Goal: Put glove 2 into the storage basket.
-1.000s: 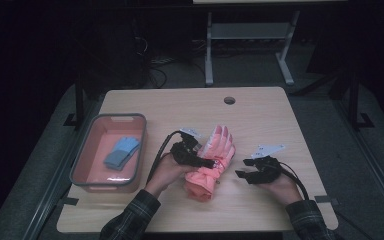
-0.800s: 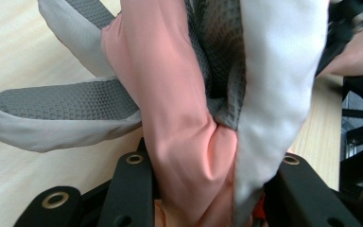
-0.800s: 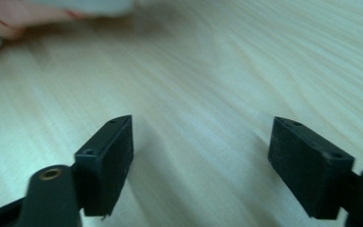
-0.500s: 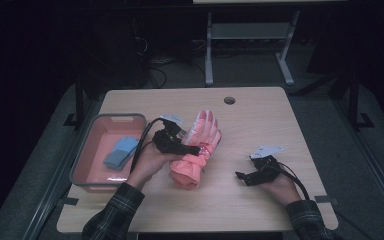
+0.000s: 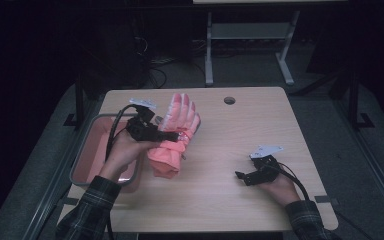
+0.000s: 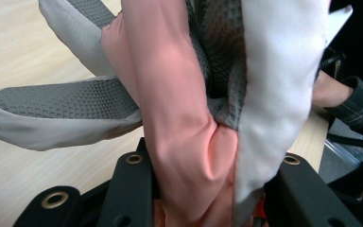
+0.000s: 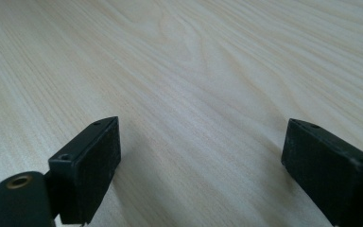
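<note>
High view shows the pink glove [image 5: 172,137] lifted above the table [image 5: 240,130] near the pink tub [image 5: 87,160], pinched in the left gripper [image 5: 167,135], so I think it must stay firmly clamped while the right gripper [image 5: 241,176], wide apart, waits low.

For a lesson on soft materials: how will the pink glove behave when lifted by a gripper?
Probably floppy: the pink glove bunches and creases between the left gripper's jaws. Likely light, since one pinch holds it up. Its textured grey palm should resist slipping.
</note>
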The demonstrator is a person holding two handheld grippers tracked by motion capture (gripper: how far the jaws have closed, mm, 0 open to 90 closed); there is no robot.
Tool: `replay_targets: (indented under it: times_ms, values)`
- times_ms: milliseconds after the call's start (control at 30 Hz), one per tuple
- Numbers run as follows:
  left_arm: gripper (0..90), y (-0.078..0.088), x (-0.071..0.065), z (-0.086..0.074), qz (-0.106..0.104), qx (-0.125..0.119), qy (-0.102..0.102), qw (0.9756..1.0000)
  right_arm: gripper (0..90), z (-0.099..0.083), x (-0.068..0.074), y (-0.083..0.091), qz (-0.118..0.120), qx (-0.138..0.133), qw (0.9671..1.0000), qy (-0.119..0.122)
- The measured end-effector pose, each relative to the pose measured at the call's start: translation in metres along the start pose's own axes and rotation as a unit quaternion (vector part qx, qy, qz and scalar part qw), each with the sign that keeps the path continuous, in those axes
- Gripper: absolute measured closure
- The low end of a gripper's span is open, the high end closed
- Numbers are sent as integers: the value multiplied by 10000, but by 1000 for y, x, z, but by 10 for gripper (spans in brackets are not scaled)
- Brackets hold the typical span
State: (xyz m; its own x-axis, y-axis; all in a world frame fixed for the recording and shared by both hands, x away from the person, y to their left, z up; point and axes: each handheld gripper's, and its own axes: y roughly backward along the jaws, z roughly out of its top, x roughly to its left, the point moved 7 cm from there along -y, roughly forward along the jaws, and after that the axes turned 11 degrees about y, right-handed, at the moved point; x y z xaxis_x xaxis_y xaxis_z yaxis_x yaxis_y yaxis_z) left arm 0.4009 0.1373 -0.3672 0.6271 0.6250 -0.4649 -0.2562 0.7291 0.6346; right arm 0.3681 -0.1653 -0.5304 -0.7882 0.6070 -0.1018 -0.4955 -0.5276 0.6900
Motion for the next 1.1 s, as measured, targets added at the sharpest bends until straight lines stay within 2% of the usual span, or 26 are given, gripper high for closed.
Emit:
replay_targets:
  times_ms: [267,300,400,600,667,767,800,867,900,1000,1100]
  values:
    - [638,56,27,0,278,-279,245,9989,122,0,0,0,-23,-2,10000,-25]
    - [638,56,27,0,278,-279,245,9989,122,0,0,0,-23,-2,10000,-25]
    - [638,82,47,-6,424,-452,480,9969,122,0,0,0,-30,5,10000,-54]
    - [635,108,81,-24,673,-530,855,9927,123,0,0,0,-39,13,10000,-61]
    - [634,113,93,-32,772,-513,971,9909,123,1,0,-1,-44,17,10000,-78]
    - [634,116,108,-43,812,-513,1157,9886,122,1,0,-1,-46,18,10000,-83]
    - [633,116,108,-43,812,-513,1157,9886,123,1,-1,-1,-50,17,10000,-82]
    - [631,113,120,-53,895,-417,1269,9870,123,1,-1,-1,-51,18,9999,-84]
    - [631,113,120,-53,895,-417,1269,9870,123,1,-1,-1,-52,17,9999,-84]
    - [628,102,134,-64,858,-270,1434,9856,123,1,-1,-1,-53,18,9999,-86]
    - [624,93,141,-72,840,-134,1518,9847,123,1,-1,-1,-55,16,10000,-82]
